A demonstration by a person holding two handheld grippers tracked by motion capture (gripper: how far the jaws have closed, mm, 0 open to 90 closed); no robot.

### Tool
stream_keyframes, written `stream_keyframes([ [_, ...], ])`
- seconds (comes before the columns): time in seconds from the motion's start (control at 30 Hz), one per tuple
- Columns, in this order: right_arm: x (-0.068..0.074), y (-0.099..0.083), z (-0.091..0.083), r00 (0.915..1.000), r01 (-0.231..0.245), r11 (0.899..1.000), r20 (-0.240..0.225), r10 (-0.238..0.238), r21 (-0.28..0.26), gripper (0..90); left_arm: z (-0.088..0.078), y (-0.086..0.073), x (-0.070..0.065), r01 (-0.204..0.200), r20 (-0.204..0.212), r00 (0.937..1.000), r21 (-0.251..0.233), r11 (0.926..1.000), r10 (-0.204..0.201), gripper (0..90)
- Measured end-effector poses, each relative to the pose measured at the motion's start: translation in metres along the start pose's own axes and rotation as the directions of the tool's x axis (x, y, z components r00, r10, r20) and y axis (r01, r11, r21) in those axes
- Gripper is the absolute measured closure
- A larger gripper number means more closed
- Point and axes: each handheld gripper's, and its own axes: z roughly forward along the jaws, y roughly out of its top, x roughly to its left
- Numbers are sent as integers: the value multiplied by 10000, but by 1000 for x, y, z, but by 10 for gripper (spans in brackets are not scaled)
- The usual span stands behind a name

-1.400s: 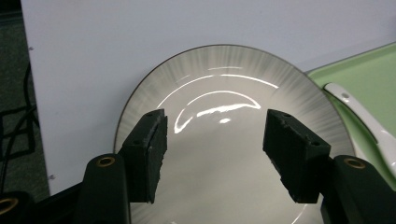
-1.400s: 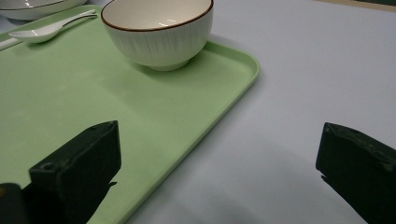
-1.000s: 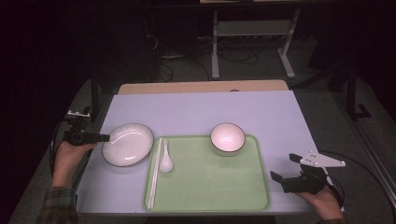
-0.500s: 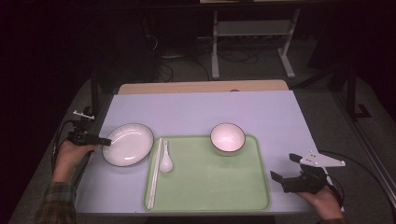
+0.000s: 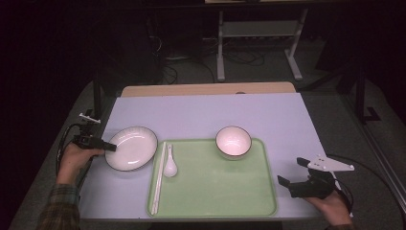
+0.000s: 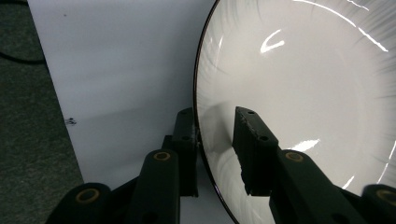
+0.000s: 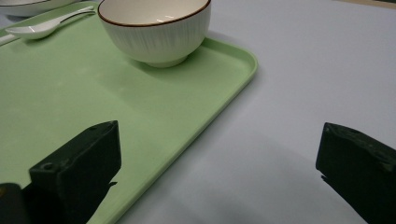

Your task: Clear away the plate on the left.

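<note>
A white plate [image 5: 131, 147] with a dark rim lies on the pale mat, left of the green tray [image 5: 215, 191]. My left gripper [image 5: 111, 147] is at the plate's left edge. In the left gripper view its jaws straddle the rim of the plate [image 6: 303, 93], one outside and one over the inside. The left gripper [image 6: 215, 121] has just been closing, and a gap still shows at the inner jaw. My right gripper [image 5: 290, 171] stands open at the tray's right edge, with nothing between its jaws [image 7: 219, 154].
On the tray stand a white bowl [image 5: 233, 142] at the far right, a white spoon [image 5: 170, 165] and chopsticks [image 5: 158, 179] along its left side. The right gripper view shows the bowl [image 7: 154, 28] and the tray's corner [image 7: 116, 107]. A metal rack stands beyond the table.
My left hand has slid a little toward the near side along the plate's left rim. The right hand has stayed where it was.
</note>
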Motion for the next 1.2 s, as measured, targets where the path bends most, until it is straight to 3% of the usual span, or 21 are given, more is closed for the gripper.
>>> stream_keyframes([
  [0.2, 0, 0, 0, 10000, -13, 10000, 12, 13, 9, 0, -6, 3, 7, 471, 335, 9983, 150, 9988, -476, 801],
  [0.3, 0, 0, 0, 10000, -17, 10000, 11, 17, 4, 0, -11, 4, 7, 605, 543, 9967, -43, 9982, -602, 831],
  [0.5, 0, 0, -1, 10000, -16, 10000, 19, 16, -4, 0, -22, 8, 0, 386, 763, 9965, -395, 9985, -355, 871],
  [0.83, 0, 0, 0, 10000, -6, 10000, 19, 6, 5, 0, -36, 7, -4, 195, 429, 9989, -566, 9982, -170, 877],
  [1.2, -1, 0, -2, 10000, 7, 10000, 38, -7, -61, 0, -57, 11, -16, -39, 833, 9964, -1221, 9925, 142, 875],
])
